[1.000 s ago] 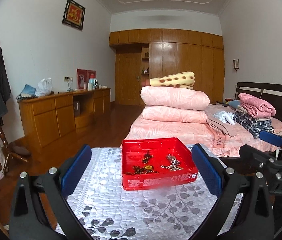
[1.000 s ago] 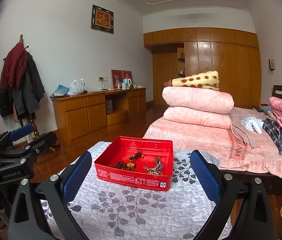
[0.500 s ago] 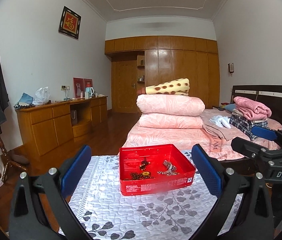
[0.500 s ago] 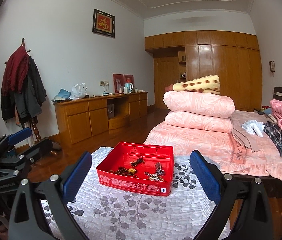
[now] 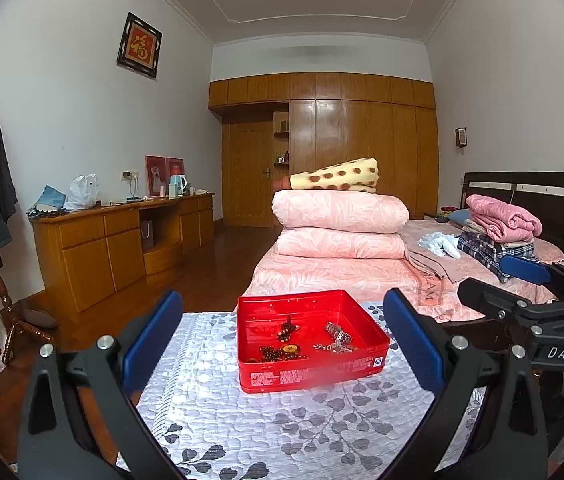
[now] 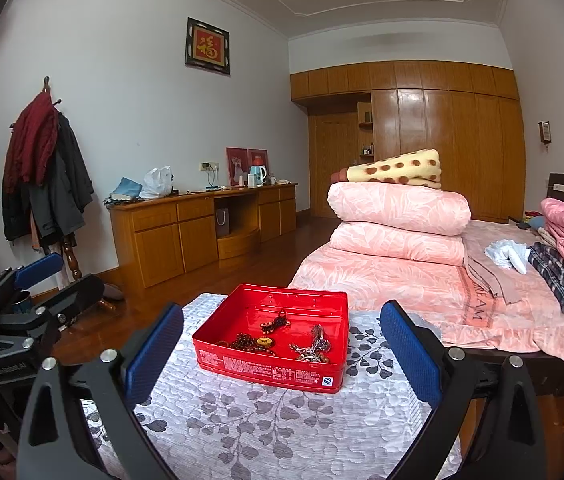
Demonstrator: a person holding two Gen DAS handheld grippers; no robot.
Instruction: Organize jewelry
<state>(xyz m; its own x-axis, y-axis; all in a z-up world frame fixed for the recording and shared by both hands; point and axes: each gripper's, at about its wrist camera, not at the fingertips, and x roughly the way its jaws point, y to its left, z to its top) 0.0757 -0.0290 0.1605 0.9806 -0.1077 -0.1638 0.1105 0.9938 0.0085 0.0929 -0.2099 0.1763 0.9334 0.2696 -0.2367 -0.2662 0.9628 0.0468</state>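
Note:
A red tin box point(image 5: 313, 376) stands open on a small table with a leaf-patterned grey cloth point(image 5: 242, 420). It holds a dark bead bracelet point(image 5: 282, 354), a small beaded piece point(image 5: 286, 328) and a metal chain tangle point(image 5: 337, 340). The box also shows in the right wrist view point(image 6: 266, 368) with the beads point(image 6: 250, 342) and chains point(image 6: 313, 348). My left gripper point(image 5: 282, 344) is open and empty, held back from the box. My right gripper point(image 6: 280, 348) is open and empty too, to the right of the left one.
A bed point(image 5: 341, 276) with folded pink quilts point(image 5: 337, 212) lies just behind the table. A wooden sideboard point(image 5: 122, 240) runs along the left wall, with a coat stand point(image 6: 46, 184) near it. The right gripper shows at the right edge of the left wrist view point(image 5: 537, 308).
Both grippers have pulled back and tilted up a little, so the box sits lower and smaller in both views. Jaws stay open.

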